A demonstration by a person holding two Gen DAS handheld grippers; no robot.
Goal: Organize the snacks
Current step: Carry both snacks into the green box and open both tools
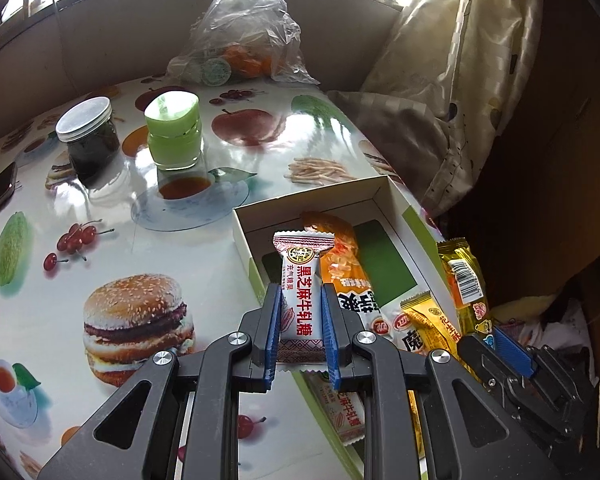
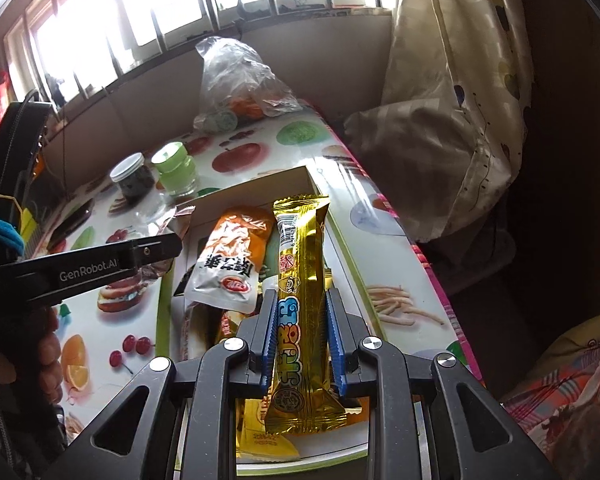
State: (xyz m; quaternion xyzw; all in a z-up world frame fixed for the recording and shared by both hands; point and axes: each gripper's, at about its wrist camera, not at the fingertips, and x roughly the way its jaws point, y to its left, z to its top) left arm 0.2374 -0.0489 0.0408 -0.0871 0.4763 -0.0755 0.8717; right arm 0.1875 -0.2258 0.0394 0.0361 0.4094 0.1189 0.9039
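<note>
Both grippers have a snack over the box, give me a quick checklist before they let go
1. Left gripper shut on the white nougat packet: ok.
2. Right gripper shut on the gold snack bar: ok.
3. White box open, its floor partly free: ok.
4. Nougat packet over the box interior: ok, at the near left corner.
5. Grippers clear of each other: ok, side by side and apart.
6. Orange-and-white packet leaves room under the gold bar: cannot tell.
</note>
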